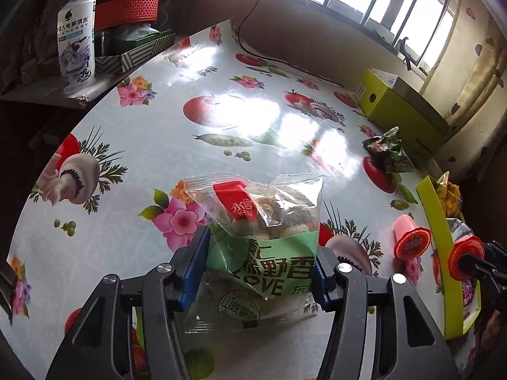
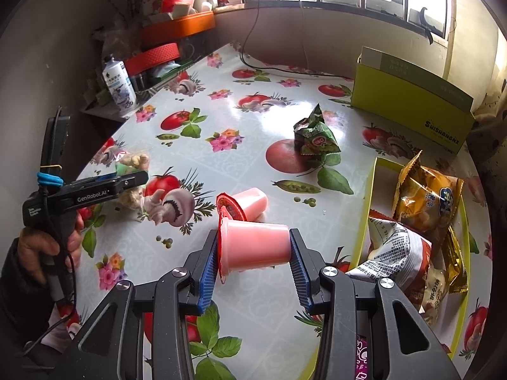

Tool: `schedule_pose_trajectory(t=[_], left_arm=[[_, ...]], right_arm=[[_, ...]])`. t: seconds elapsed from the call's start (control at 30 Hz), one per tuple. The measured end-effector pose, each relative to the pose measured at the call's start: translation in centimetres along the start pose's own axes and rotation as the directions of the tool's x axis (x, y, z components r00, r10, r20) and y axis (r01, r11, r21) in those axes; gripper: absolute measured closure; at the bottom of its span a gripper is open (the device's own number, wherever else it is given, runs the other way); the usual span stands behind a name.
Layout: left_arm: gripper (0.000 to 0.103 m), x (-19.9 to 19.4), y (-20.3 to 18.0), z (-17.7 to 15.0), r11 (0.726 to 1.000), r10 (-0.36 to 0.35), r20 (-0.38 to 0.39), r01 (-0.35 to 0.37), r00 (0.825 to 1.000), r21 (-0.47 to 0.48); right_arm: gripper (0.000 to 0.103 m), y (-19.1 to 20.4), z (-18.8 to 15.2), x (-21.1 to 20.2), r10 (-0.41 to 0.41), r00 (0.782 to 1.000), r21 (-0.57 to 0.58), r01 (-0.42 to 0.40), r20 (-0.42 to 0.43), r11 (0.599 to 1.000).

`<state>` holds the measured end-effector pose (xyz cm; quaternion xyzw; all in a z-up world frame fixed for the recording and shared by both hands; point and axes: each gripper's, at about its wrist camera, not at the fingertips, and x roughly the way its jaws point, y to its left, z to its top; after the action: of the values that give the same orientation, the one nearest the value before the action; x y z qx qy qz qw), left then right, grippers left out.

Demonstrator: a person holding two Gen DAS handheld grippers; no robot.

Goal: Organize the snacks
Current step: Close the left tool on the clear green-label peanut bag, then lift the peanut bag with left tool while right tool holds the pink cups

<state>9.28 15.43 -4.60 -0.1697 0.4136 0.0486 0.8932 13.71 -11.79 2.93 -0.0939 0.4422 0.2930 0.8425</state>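
Observation:
A snack bag [image 1: 263,221], clear on top and green below, lies on the flowered tablecloth. My left gripper [image 1: 261,248] is shut on its lower half, one blue pad against each side. My right gripper [image 2: 253,237] is shut on a pink jelly cup [image 2: 256,248], held on its side with the red lid to the left, just above the table. A second pink jelly cup [image 2: 250,204] lies on its side right behind it. In the right wrist view the left gripper [image 2: 139,177] shows at the left, in a person's hand, with the snack bag [image 2: 134,160] at its tip.
A yellow-green tray [image 2: 374,186] at the right holds an orange packet [image 2: 427,196] and a white and red packet [image 2: 399,253]. A green crumpled packet [image 2: 313,136] lies mid-table. A green box [image 2: 412,104] stands at the back right, a bottle [image 1: 76,41] and orange tins at the back left.

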Motion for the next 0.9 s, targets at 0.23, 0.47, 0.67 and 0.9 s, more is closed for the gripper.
schedule_pose_trajectory(t=[0.23, 0.47, 0.67, 0.9], left_arm=[[0.049, -1.4, -1.8, -0.5, 0.997, -0.051, 0.015, 0.05, 0.999, 0.054], [0.06, -3.7, -4.0, -0.4, 0.992, -0.09, 0.046, 0.085, 0.995, 0.094], [0.067, -4.6, -5.1, -1.0, 0.986, -0.12, 0.055, 0.112, 0.991, 0.124], [0.073, -6.3, -6.7, -1.0, 0.977, -0.152, 0.081, 0.137, 0.985, 0.165]], right_arm=[[0.063, -0.1, 0.0, -0.9, -0.005, 1.0, 0.006, 0.004, 0.02, 1.0], [0.063, -0.1, -0.3, -2.2, -0.01, 0.999, 0.014, 0.009, 0.046, 1.0], [0.063, -0.2, -0.9, -3.0, -0.015, 0.998, 0.021, 0.014, 0.057, 1.0], [0.063, -0.5, -1.3, -4.1, -0.024, 0.997, 0.034, 0.021, 0.078, 0.999]])
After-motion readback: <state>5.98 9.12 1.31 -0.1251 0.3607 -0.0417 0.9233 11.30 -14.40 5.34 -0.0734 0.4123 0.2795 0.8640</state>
